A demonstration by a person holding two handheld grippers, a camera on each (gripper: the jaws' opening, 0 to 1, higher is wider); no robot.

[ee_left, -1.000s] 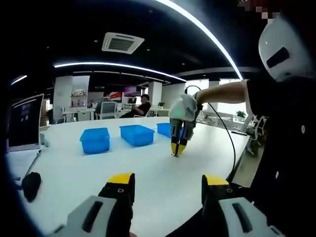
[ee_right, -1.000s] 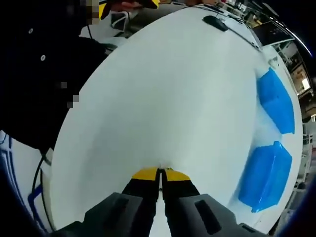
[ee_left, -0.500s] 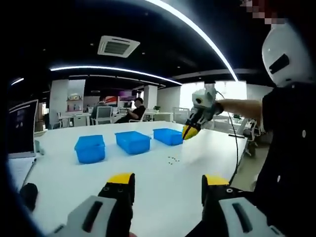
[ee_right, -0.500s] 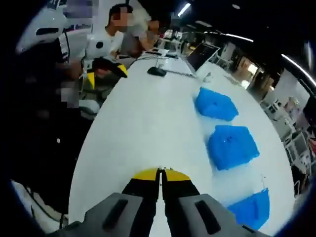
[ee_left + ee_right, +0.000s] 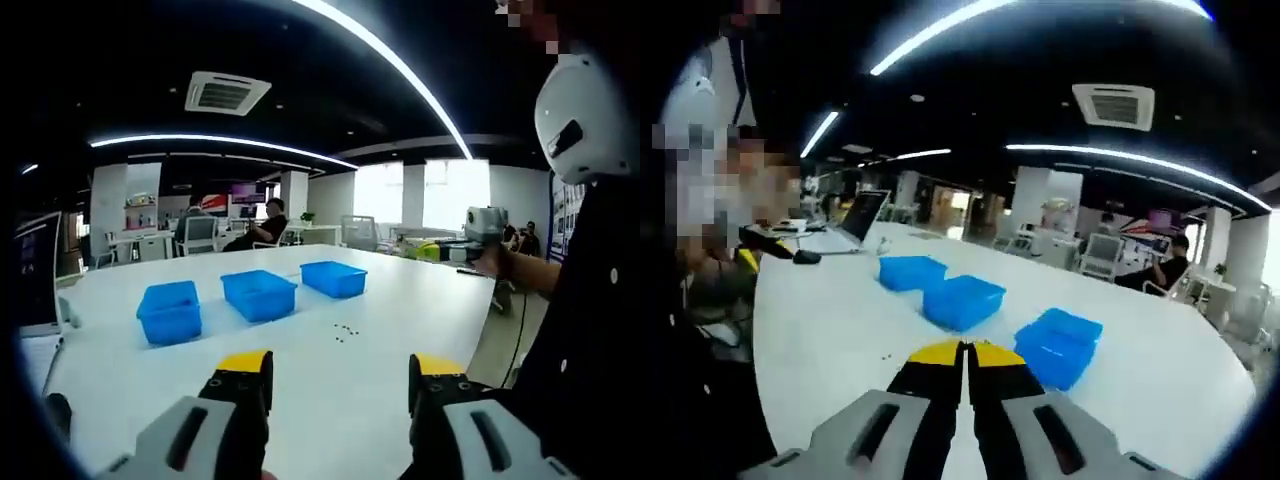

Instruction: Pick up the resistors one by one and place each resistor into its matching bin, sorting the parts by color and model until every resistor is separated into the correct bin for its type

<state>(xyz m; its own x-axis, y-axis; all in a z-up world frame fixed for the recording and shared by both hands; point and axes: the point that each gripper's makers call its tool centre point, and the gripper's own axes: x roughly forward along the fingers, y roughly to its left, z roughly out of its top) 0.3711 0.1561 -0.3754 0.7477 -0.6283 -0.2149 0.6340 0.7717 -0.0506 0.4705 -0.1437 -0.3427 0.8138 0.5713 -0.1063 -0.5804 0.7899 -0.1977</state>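
Your right tongs (image 5: 965, 352) are clenched, tips together; whether a resistor sits between them, you cannot tell. They are raised above the counter (image 5: 830, 320), aimed toward the three blue bins (image 5: 962, 302). Your left tongs (image 5: 340, 375) wait released. The resistors (image 5: 345, 331) lie scattered just in front of the bins.

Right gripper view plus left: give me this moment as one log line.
right gripper: jaws shut, raised, contents unclear | left gripper: jaws open, empty | resistors: loose on table | three blue bins: in a row

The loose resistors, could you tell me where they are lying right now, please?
In the left gripper view the resistors lie scattered on the white table, just in front of the three blue bins, nearest the rightmost one.
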